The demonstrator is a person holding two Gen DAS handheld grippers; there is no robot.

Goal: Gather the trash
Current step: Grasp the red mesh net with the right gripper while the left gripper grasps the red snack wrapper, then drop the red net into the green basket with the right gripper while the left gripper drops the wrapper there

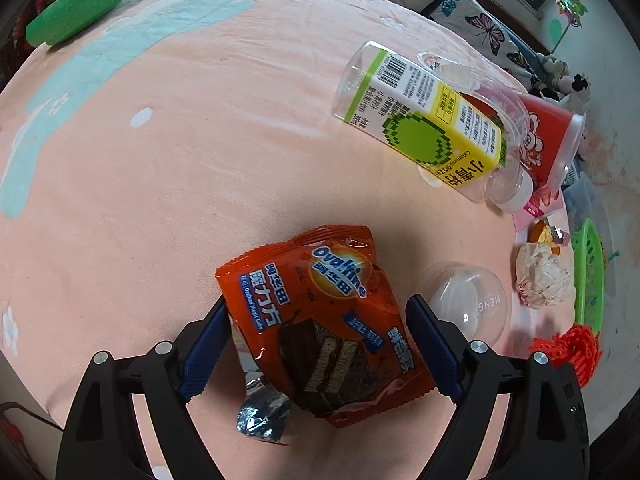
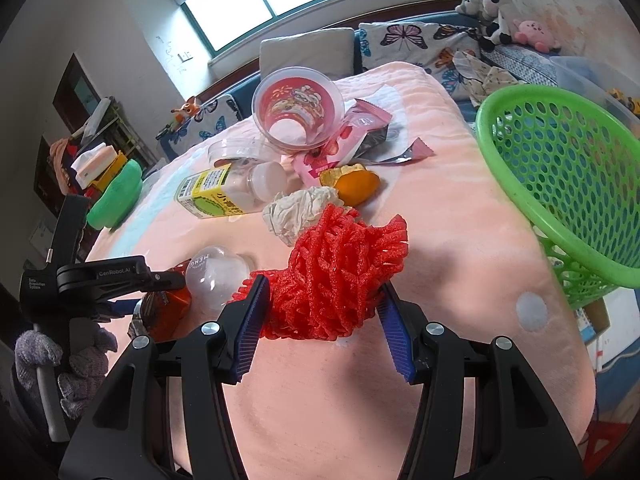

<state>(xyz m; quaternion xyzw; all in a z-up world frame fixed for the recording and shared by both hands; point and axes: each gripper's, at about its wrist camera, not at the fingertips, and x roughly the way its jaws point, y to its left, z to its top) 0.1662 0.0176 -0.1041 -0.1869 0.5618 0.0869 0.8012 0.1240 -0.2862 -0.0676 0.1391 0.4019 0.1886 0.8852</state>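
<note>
Left wrist view: silver foil scrap (image 1: 262, 414) half under orange wrapper (image 1: 320, 320).

A bed with a peach blanket (image 2: 460, 216) carries a red foam net (image 2: 340, 276) near, crumpled tissue (image 2: 296, 212), bottle (image 2: 224, 192) and red cup (image 2: 298, 108) farther, green basket (image 2: 560, 184) right.

Orange Ovaltine cake wrapper (image 1: 332, 320) — crumpled, foil end torn, lying flat on pink blanket. Red foam fruit net (image 2: 336, 276) — bunched. Nearby: clear dome lid (image 2: 218, 276), wadded tissue (image 2: 300, 212), toppled yellow-green bottle (image 1: 424, 120), red cup (image 2: 300, 108) on its side.
</note>
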